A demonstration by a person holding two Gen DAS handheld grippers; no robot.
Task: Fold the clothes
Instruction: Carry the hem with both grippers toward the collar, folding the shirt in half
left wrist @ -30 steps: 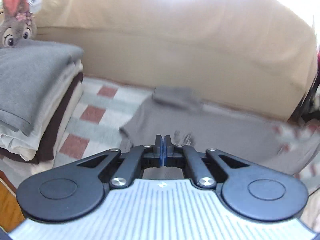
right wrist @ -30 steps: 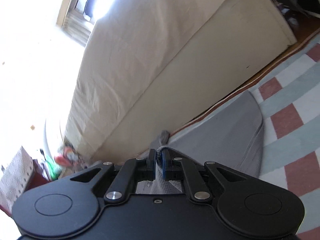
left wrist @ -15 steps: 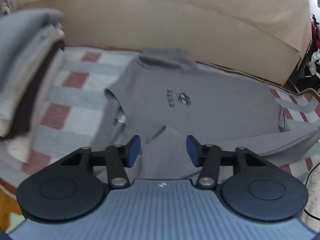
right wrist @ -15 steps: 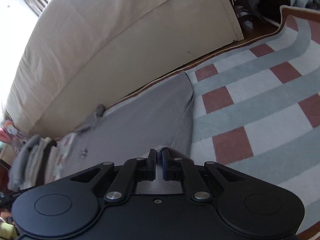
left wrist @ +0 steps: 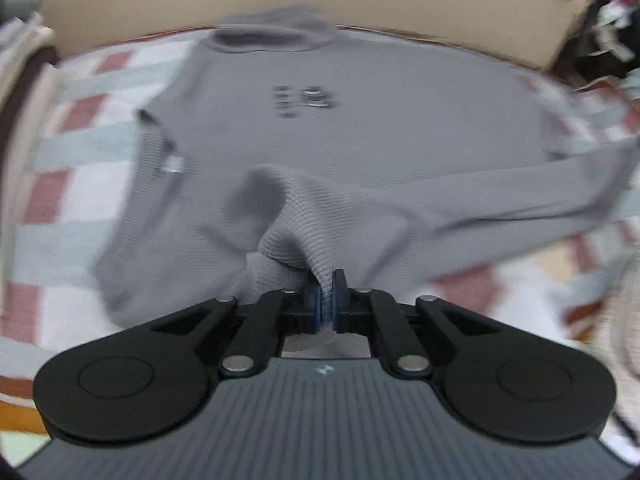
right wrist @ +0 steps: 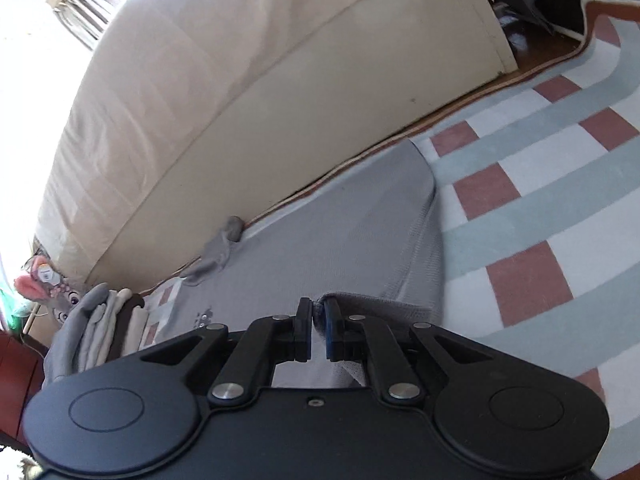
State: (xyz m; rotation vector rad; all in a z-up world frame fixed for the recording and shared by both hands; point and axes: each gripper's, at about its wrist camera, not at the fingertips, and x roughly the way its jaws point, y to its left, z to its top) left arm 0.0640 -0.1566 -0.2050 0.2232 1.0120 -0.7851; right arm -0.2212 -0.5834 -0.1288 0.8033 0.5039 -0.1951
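Note:
A grey long-sleeved shirt [left wrist: 360, 132] lies spread on the checked rug, collar toward the sofa, with a small dark print on the chest. My left gripper [left wrist: 327, 300] is shut on a bunched fold of the shirt's near edge and lifts it slightly. In the right wrist view the shirt [right wrist: 340, 240] lies flat along the sofa base. My right gripper [right wrist: 318, 326] is shut on a grey fold of the shirt at its near side. A sleeve [left wrist: 520, 196] stretches to the right.
A beige sofa [right wrist: 240, 80] runs along the far side. A stack of folded clothes [right wrist: 96, 320] and a plush rabbit [right wrist: 48, 284] sit at the left. The red, white and green checked rug [right wrist: 540, 200] extends right. Dark clutter [left wrist: 612, 20] lies at far right.
My left gripper was open above the shirt's near edge half a second ago and has now shut on it. My right gripper keeps its hold and has swung left over the shirt.

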